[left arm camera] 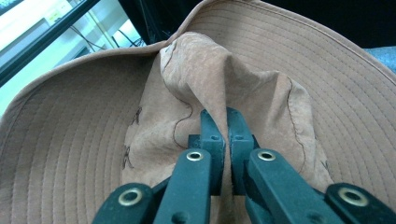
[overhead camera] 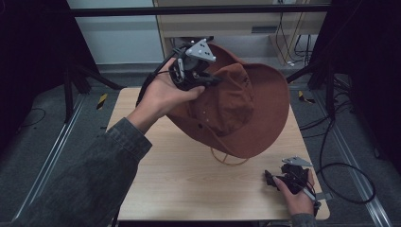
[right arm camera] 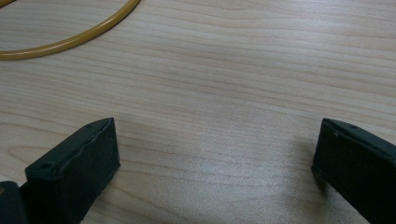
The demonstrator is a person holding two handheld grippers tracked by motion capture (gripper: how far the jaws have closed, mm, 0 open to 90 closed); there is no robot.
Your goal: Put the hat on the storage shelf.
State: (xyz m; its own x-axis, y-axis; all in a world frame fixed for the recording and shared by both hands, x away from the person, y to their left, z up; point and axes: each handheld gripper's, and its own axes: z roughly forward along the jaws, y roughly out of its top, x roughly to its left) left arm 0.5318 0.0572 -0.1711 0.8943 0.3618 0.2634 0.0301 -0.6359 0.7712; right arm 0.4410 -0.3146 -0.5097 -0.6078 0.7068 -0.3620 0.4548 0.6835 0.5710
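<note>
left gripper view: left tongs (left arm camera: pixel 223 122) pinch the hat (left arm camera: pixel 243 88) crown; right tongs (right arm camera: pixel 215 163) spread over table (right arm camera: pixel 224 70).

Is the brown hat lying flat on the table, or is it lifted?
Lifted. The left gripper pinches the crown of the hat and holds it tilted above the table.

The hat (overhead camera: pixel 246 109) hides much of its yellowish cord (overhead camera: pixel 229 160) and the table (overhead camera: pixel 189 179) beneath.

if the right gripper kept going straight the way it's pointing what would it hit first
Most likely the yellow cord loop lying on the wooden table, ahead and off to one side of the open right gripper. Dead centre looks free; depth is unclear.
</note>
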